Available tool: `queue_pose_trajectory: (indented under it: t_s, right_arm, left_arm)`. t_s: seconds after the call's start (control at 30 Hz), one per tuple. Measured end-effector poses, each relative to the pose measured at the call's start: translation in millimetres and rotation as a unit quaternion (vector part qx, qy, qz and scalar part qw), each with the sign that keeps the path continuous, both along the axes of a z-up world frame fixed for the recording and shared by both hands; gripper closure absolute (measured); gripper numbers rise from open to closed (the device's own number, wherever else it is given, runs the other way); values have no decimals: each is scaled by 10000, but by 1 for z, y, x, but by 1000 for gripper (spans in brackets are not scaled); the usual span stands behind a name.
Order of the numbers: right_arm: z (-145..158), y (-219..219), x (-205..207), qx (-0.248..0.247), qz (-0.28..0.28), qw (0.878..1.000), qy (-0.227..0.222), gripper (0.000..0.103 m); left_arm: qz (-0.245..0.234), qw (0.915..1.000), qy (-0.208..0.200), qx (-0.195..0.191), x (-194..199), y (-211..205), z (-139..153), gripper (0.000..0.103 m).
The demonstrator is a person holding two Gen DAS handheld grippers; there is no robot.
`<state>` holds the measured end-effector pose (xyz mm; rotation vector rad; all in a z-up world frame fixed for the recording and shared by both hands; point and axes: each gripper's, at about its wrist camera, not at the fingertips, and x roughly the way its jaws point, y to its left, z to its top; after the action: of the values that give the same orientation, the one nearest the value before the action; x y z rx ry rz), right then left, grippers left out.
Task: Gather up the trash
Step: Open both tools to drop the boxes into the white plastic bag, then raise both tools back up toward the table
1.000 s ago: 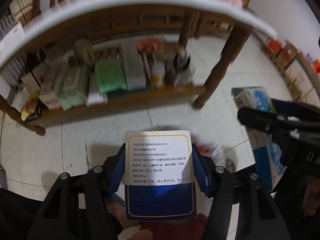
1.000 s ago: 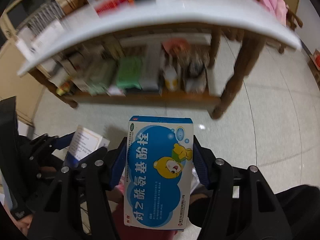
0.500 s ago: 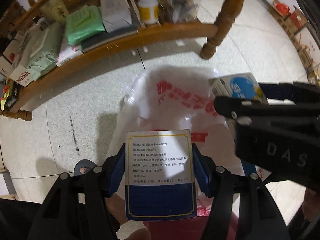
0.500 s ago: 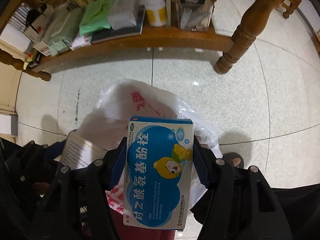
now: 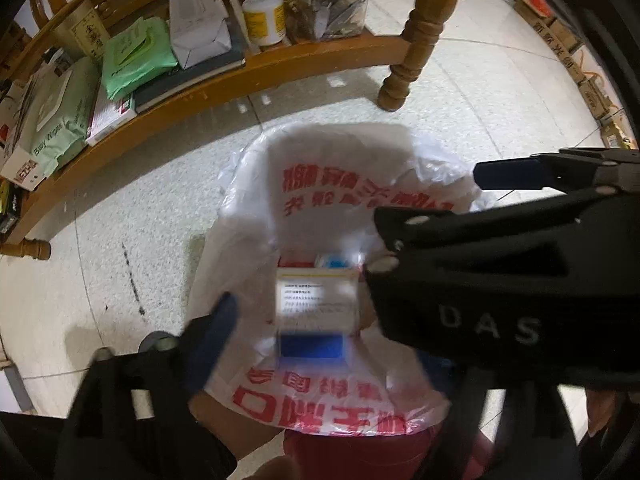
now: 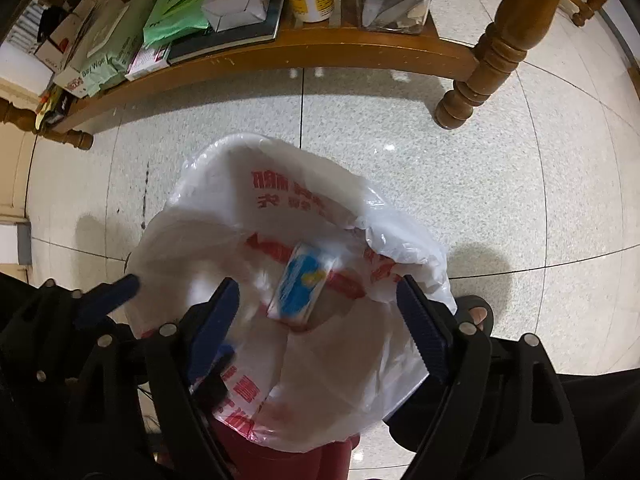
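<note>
A red bin lined with a white plastic bag (image 5: 344,184) printed in red stands on the floor; it also shows in the right wrist view (image 6: 320,360). A white and dark blue medicine box (image 5: 316,312), blurred, is falling into the bag below my open left gripper (image 5: 304,320). Only its left finger (image 5: 212,336) shows; the right one is hidden behind the right gripper's body. A blue and white medicine box (image 6: 300,284) lies inside the bag. My right gripper (image 6: 320,320) is open and empty above the bag's mouth.
A wooden table with a low shelf (image 5: 224,80) holds packs, boxes, a white pill bottle (image 5: 264,12) and a clear container. Its turned leg (image 6: 488,56) stands right of the bin. A sandalled foot (image 6: 476,312) is beside the bin. Cardboard boxes (image 5: 560,32) line the far right.
Both grippers have opened and let go of their boxes. The blue and white box has dropped into the bag; the white and dark blue box is falling in. Both grippers moved lower over the bin.
</note>
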<state>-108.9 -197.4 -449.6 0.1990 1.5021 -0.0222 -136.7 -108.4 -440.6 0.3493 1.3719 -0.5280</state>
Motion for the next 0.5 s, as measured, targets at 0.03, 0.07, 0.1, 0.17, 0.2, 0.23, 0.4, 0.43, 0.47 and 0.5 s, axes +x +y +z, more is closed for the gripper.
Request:
queue_pose_trajectory:
  t_s: [0.03, 0.07, 0.1, 0.17, 0.2, 0.23, 0.4, 0.43, 0.47, 0.5]
  right_arm:
    - [1, -1, 0, 24, -24, 10000, -13, 22]
    - [2, -3, 0, 44, -53, 10000, -30, 22]
    - [2, -4, 0, 44, -81, 10000, -35, 22]
    - [2, -6, -1, 51, -111, 9999, -22, 22]
    - [2, -7, -1, 30, -129, 9999, -23, 22]
    - [3, -8, -1, 11, -164, 9999, -20, 22]
    - [11, -17, -1, 59, -443, 9990, -91, 22]
    - [16, -21, -2, 65, -502, 9986, -137, 22]
    - [21, -24, -2, 66, -561, 9982, -190, 22]
    - [28, -27, -3, 55, -630, 9977, -250, 22]
  left_arm:
    - [-50, 10000, -43, -10, -1, -1, 2, 13]
    - [-61, 10000, -73, 19, -1, -2, 2, 12]
    - [-66, 9999, -94, 36, -1, -2, 3, 8]
    - [-45, 10000, -55, 31, 0, -1, 2, 8]
    - [-33, 10000, -35, 31, 0, -1, 1, 8]
    - [-14, 10000, -18, 33, 1, 0, 1, 8]
    - [-58, 9999, 45, -126, 1, 2, 5, 8]
    - [-86, 9997, -22, -211, 1, 1, 11, 8]
    - [-95, 9996, -105, -230, 1, 1, 16, 8]
    - [-106, 9994, -203, -271, 1, 1, 22, 8]
